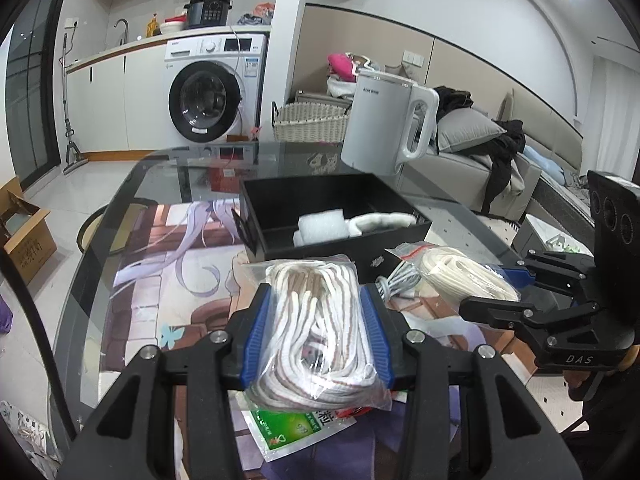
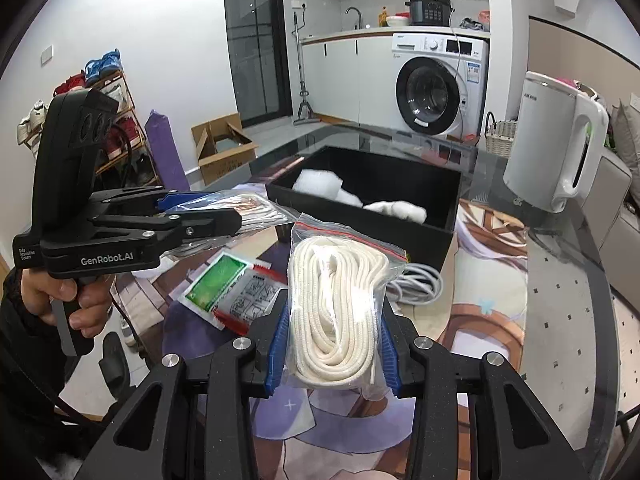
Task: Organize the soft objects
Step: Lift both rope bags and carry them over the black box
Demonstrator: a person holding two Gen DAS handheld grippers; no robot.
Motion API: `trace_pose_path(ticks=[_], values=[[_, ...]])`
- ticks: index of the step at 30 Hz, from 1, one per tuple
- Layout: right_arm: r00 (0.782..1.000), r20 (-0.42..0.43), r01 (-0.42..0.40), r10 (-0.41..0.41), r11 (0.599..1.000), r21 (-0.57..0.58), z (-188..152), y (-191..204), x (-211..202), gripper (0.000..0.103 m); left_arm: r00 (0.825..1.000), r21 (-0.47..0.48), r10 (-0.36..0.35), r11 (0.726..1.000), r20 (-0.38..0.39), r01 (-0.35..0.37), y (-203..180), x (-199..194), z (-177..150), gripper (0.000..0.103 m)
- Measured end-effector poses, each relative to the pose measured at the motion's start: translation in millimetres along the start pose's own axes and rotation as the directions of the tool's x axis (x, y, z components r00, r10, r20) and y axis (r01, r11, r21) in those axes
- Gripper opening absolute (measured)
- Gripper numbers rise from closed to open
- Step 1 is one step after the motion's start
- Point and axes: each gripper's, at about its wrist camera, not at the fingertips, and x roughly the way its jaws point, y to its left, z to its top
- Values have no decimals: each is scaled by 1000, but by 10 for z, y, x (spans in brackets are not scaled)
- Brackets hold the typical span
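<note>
My left gripper (image 1: 316, 312) is shut on a clear bag of white-and-brown striped rope (image 1: 316, 332) and holds it above the glass table; it also shows in the right wrist view (image 2: 200, 216). My right gripper (image 2: 334, 320) is shut on a zip bag of cream rope (image 2: 340, 300), also raised, seen in the left wrist view (image 1: 464, 276). The black open box (image 1: 332, 216) stands just beyond both bags and holds a white foam block (image 1: 320, 226) and a fluffy white cloth (image 1: 384, 222).
A white kettle (image 1: 388, 128) stands behind the box at the right. A coiled grey cable (image 2: 416, 284) lies by the box's near side. Green and red sachets (image 2: 232, 284) lie on the table (image 1: 160, 184) under the grippers. Sofa at right, washing machine behind.
</note>
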Motion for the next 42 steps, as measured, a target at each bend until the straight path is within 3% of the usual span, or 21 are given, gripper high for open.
trace_pose_path(ticks=[19,42], values=[[995,93,40,-43,999,32,166,-135,-249,39,995,-18,-11,1000,96,13,-51,-128,223,43],[993,91,65,-68,997,37,489,-338,-26,39,995,-1,15,1000,101,-15,-120,271,612,43]])
